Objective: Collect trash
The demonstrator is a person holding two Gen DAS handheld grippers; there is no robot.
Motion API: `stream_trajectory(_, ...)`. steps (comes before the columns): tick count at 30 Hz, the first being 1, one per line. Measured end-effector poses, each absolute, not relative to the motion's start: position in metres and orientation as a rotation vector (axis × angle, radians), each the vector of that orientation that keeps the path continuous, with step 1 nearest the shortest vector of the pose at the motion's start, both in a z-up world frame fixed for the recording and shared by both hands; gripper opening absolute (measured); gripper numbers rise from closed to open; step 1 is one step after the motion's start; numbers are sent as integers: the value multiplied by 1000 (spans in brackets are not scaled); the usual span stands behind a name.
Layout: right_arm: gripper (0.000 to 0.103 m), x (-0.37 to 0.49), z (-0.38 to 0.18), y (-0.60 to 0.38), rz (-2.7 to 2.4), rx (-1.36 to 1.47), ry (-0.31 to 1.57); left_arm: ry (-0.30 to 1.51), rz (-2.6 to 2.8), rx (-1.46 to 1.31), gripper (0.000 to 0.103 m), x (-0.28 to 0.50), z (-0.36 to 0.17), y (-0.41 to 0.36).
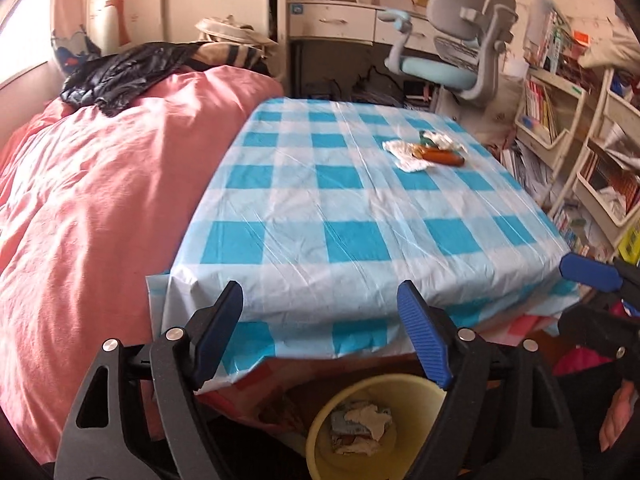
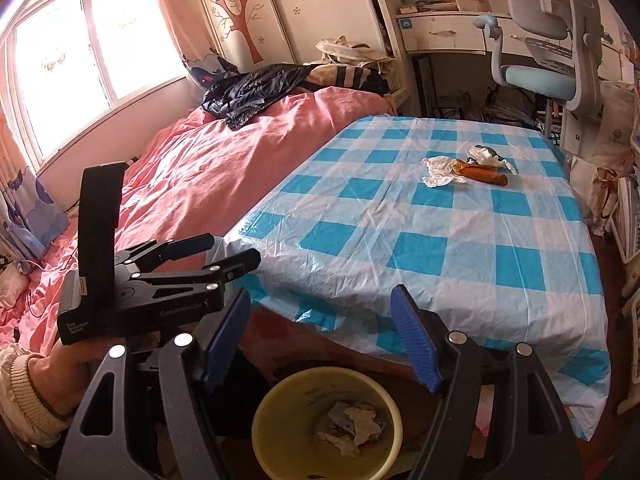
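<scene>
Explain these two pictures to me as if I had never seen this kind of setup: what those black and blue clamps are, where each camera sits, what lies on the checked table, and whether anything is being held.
There is no robot here. A person holds a clamp-like tool in each hand, and each tool carries a wide-angle camera looking along its two blue-padded fingers. One picture looks along the left gripper, the other along the right gripper. In the right camera's picture you also see the left tool from the side, with the person's hand holding it.

Both grippers are open with nothing between the fingers.

On the checked tablecloth lies a small heap of trash at the far side: crumpled white paper, an orange-brown wrapper and another crumpled white scrap. Below the near table edge stands a yellow bin with crumpled scraps already inside.
</scene>
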State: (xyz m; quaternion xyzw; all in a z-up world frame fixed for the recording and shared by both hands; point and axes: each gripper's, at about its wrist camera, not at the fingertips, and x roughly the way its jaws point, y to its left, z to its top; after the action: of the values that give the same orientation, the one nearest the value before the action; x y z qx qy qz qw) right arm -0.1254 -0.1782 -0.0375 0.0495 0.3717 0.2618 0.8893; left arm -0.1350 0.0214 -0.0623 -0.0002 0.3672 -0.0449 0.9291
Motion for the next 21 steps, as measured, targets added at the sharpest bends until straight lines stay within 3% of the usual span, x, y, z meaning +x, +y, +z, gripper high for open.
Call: stream_trajectory(21, 70, -126, -42, -164, 558, 51, 789, 728, -71, -40, 81, -131, -61, 26)
